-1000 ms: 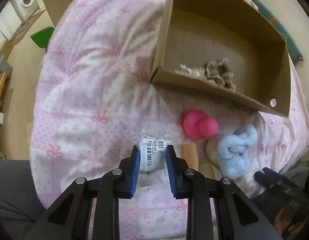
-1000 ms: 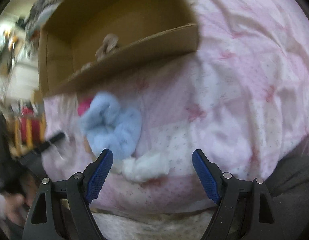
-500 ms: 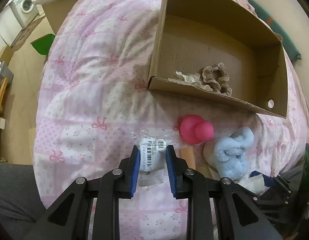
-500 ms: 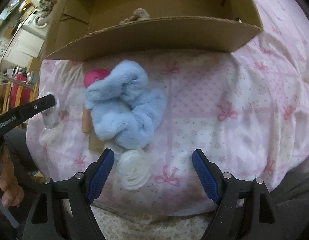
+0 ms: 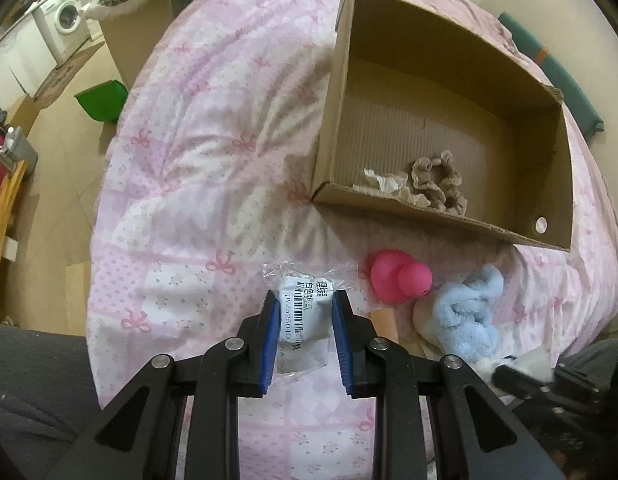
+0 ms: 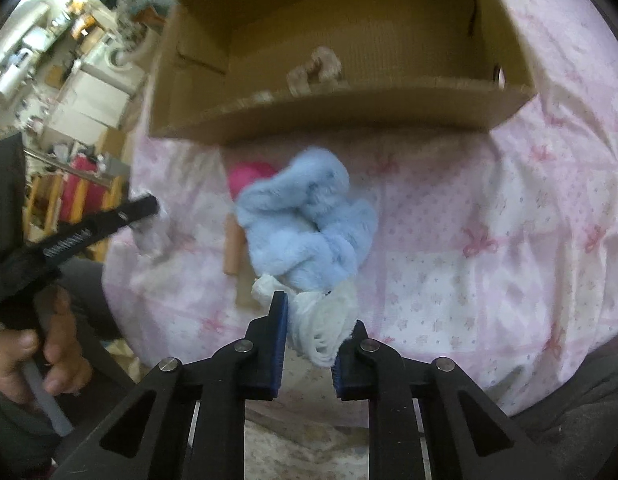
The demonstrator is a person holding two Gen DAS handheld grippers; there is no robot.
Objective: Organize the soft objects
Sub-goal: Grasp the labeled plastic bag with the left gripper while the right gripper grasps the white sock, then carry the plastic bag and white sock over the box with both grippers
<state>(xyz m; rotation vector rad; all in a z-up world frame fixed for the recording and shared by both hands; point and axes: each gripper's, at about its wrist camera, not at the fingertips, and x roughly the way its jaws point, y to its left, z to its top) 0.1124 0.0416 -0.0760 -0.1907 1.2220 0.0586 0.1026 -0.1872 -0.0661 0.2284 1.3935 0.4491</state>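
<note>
- The left gripper [image 5: 305,312], low in the middle of the left wrist view, has its blue pads pressed against a small clear packet [image 5: 305,300] holding something white, with a barcode label on its face.
- The right gripper [image 6: 309,330], at the bottom centre of the right wrist view, has its jaws closing, narrow now, on a white lacy bundle [image 6: 323,320]; both pads touch its sides.
- Just above that bundle lies a fluffy pale-blue piece [image 6: 305,220], crumpled in folds and touching it.
- A pink rubber duck [image 5: 397,280] sits right of centre in the left view, just left of the blue piece; the right view shows only a pink edge of it behind the fluff.
- A tan cylinder [image 6: 233,252] lies left of the blue piece on the pink bow-print quilt [image 5: 197,184].
- The cardboard box [image 5: 389,200] lies open in the upper right of the left view, and only that view shows its floor well: a brown frilly scrunchie [image 5: 439,184] beside a cream one [image 5: 389,184] against the near wall.
- Only the right view shows a hand [image 6: 41,348] at lower left, gripping the other tool's handle.
- Only the left view shows a washing machine [image 5: 67,20] at upper left.
</note>
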